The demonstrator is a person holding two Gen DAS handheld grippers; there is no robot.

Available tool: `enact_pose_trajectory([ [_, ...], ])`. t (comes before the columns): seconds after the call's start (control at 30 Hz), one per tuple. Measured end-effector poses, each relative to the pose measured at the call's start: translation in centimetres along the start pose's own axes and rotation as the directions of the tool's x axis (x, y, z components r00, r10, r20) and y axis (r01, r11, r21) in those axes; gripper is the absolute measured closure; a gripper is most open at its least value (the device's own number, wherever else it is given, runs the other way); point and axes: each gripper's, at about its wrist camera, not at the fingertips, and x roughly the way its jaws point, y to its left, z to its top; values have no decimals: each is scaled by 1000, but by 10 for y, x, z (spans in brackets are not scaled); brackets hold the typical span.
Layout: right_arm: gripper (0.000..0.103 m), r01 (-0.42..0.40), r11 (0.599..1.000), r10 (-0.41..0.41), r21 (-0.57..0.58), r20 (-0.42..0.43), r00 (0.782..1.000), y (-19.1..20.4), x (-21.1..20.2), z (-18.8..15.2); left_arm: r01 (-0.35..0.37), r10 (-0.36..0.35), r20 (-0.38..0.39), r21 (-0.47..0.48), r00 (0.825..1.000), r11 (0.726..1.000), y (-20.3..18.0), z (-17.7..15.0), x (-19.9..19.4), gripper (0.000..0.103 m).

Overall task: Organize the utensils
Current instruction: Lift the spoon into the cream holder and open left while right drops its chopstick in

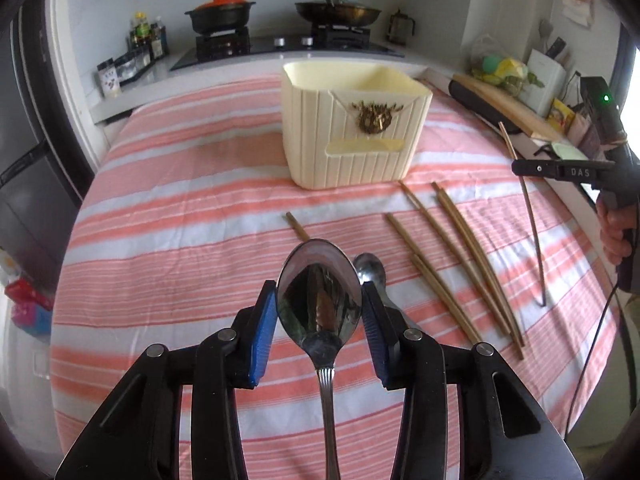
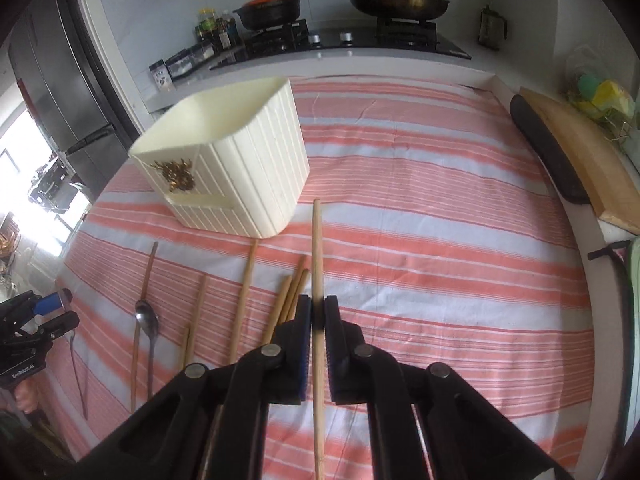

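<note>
My left gripper (image 1: 319, 300) is shut on a large steel spoon (image 1: 320, 292), bowl up, above the striped cloth. A smaller spoon (image 1: 370, 270) lies on the cloth just right of it; it also shows in the right wrist view (image 2: 146, 318). My right gripper (image 2: 317, 312) is shut on a wooden chopstick (image 2: 317, 248) and holds it above the cloth; it shows at the right edge of the left wrist view (image 1: 520, 168). A cream ribbed holder (image 1: 352, 124) stands open-topped further back, also in the right wrist view (image 2: 236, 164). Several chopsticks (image 1: 460, 260) lie on the cloth.
The table carries a pink and white striped cloth (image 2: 440, 220). A wooden board (image 2: 580, 160) lies along the right edge. Behind is a stove with a black pot (image 2: 272, 10) and a pan (image 2: 400, 0). A fridge (image 2: 60, 80) stands at the left.
</note>
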Motion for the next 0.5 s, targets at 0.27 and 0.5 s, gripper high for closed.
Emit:
enact_pose_trajectory([
  [0.27,96,-46,999,46,-3,154,987,19,-88,-24,20,-18,114,-14,993,1000,4,0,-50,61],
  [0.5,96,-18,999,31,-51,277,960,44,-128,-32,39,-31,147,-52,989,998,10,3,-64,61],
])
